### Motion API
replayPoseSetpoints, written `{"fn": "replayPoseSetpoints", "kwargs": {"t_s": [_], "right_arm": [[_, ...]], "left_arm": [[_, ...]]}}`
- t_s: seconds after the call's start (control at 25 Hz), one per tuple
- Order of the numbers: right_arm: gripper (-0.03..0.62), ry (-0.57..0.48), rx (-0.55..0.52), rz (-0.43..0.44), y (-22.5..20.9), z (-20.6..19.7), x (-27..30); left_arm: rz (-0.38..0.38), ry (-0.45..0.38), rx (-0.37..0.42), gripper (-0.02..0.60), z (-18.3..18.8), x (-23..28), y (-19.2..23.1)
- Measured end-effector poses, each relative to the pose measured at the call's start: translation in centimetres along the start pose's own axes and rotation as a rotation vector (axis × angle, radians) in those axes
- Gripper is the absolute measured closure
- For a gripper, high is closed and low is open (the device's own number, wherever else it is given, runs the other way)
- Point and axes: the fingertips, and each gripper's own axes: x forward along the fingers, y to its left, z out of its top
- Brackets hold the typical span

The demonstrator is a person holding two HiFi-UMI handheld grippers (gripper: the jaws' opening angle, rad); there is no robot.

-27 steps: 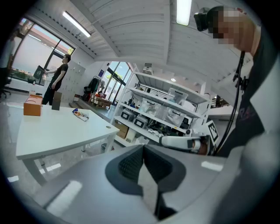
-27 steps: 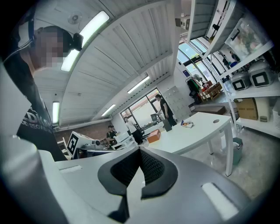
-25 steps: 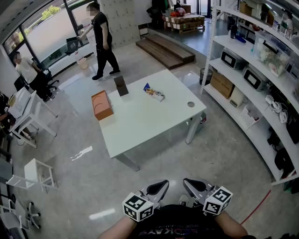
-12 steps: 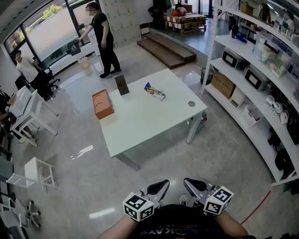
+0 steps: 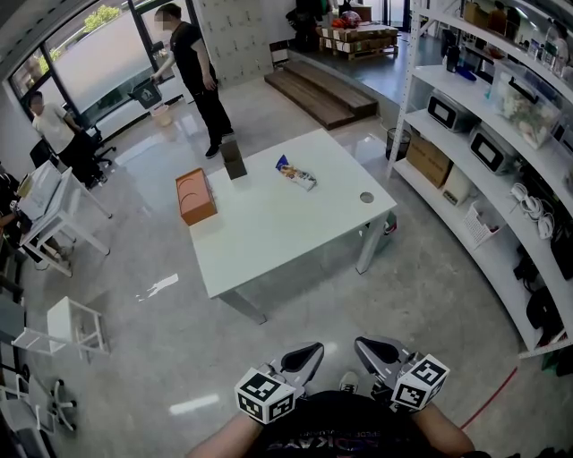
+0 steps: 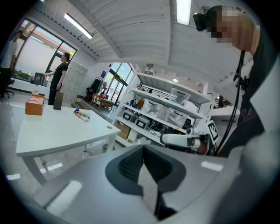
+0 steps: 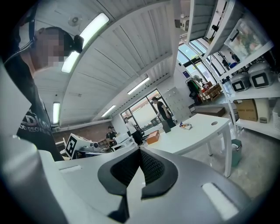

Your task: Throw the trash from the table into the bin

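Trash wrapper [image 5: 295, 175] on white table [image 5: 269, 234], apart from orange-brown box [image 5: 195, 198]

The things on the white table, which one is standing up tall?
The dark slab near the far edge of the table. It stands upright, while the orange box and the colourful wrapper both lie flat.

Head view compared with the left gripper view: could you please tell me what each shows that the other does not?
Only the head view shows the marker cube on the left gripper and the small white stand. Only the left gripper view shows the ceiling light and that gripper's jaws together, empty. Both show the white table, orange box, snack wrapper, standing person and shelves.
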Motion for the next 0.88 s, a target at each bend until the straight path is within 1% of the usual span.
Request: {"fn": "replayPoseSetpoints", "kwargs": {"t_s": [0.36, 0.88], "right_arm": [[0.594, -0.003, 0.027, 0.019, -2.1, 0.4, -1.3], [0.594, 0.014, 0.034, 0.072, -6.4, 1.6, -4.2]], "left_arm": [[0.029, 0.008, -0.005, 0.574, -0.3, 1.9, -1.0], [0.076, 0.001, -0.011, 0.574, 0.2, 6.6, -3.1]]}}
